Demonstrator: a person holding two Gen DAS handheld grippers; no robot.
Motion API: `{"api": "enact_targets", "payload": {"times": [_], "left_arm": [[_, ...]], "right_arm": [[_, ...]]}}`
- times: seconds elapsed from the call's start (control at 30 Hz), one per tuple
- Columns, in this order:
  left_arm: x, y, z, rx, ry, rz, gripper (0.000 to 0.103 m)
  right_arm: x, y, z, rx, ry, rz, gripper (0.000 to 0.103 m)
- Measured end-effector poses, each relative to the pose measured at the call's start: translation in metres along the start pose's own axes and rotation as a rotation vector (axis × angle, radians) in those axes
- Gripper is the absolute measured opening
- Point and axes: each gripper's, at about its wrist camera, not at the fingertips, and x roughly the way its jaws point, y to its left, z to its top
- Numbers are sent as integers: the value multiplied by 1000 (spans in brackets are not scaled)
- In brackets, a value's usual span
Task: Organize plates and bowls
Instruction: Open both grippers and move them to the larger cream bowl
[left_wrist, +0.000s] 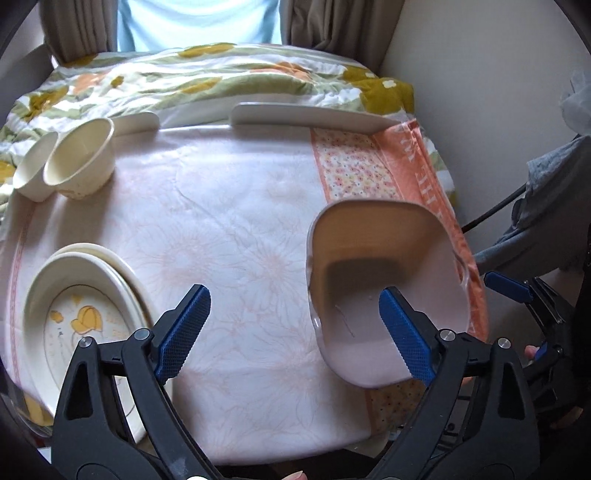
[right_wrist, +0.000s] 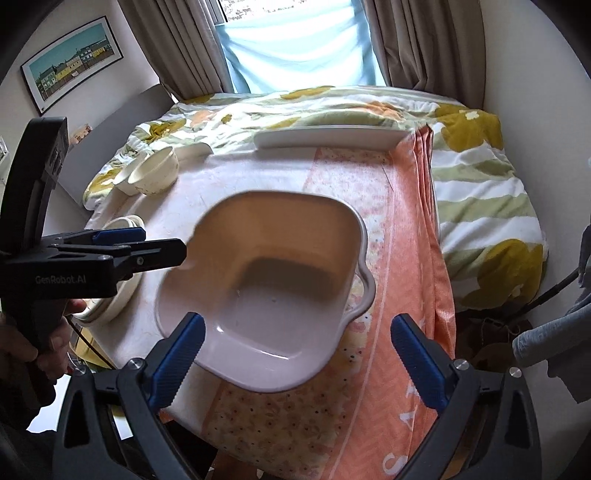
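Blue-padded left gripper (left_wrist: 295, 332) stands spread wide over the cloth-covered surface (left_wrist: 229, 229), nothing between its fingers, its right pad crossing in front of the pale pink square dish (left_wrist: 384, 266) without gripping it. Right gripper (right_wrist: 295, 350) is splayed just as wide, the dish (right_wrist: 273, 295) sitting on the surface beyond its pads, free of both. Stacked plates (left_wrist: 74, 302) with a yellow flower print lie at the near left. Two cream bowls (left_wrist: 79, 158) sit side by side at the far left corner. A long white platter (left_wrist: 306, 118) lies along the far edge.
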Motion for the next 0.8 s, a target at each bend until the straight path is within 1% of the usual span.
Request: {"api": "enact_targets", "payload": {"times": [0.1, 0.17, 0.23, 0.3, 0.33, 0.43, 0.53, 0.63, 0.7, 0.73, 0.8], "left_arm": [[-37, 9, 7, -2, -63, 29, 93], [-66, 20, 11, -16, -128, 50, 93], [-94, 35, 15, -47, -193, 72, 100], [-119, 52, 19, -83, -248, 100, 102], [-132, 61, 21, -99, -270, 110, 102], [-163, 93, 29, -134, -305, 149, 102], [-191, 127, 35, -158, -359, 126, 102], [-213, 168, 42, -199, -411, 89, 102], [-218, 195, 49, -224, -411, 66, 102], [-215, 210, 55, -233, -399, 54, 102], [-205, 237, 65, -252, -361, 36, 102]], "right_arm": [[-27, 17, 17, -46, -61, 1, 101], [-40, 30, 29, -85, -93, -4, 101], [-49, 45, 41, -128, -123, -10, 101], [-57, 62, 55, -160, -150, -7, 101], [-61, 70, 63, -165, -162, 2, 101], [-77, 90, 91, -161, -226, 81, 101], [-85, 116, 123, -173, -266, 112, 101], [-81, 147, 152, -160, -272, 159, 101], [-69, 167, 170, -143, -261, 224, 101], [-61, 178, 176, -145, -251, 238, 101], [-32, 198, 191, -143, -206, 222, 101]]}}
